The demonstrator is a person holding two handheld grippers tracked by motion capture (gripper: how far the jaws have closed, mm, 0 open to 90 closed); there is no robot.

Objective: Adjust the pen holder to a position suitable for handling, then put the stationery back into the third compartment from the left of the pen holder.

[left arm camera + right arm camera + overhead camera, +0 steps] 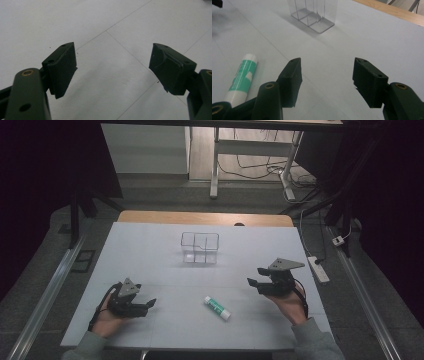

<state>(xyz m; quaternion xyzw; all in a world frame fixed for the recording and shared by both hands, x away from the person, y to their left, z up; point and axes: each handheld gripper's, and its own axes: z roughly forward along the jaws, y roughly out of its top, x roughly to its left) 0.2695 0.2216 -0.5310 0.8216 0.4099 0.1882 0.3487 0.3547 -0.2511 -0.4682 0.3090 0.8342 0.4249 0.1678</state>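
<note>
Both tongs sit empty right now. The right gripper (256, 283) has its jaws spread wide with nothing between them, just right of the glue stick (217, 307), which lies flat on the white table (150, 265) near the front edge. The left gripper (148, 304) is wide too, over bare table at the near left. A clear divided organizer (200, 248) stands farther back, mid-table.

high: overhead, forward-down | gripper views: close, low | shared: table (165, 270)
</note>
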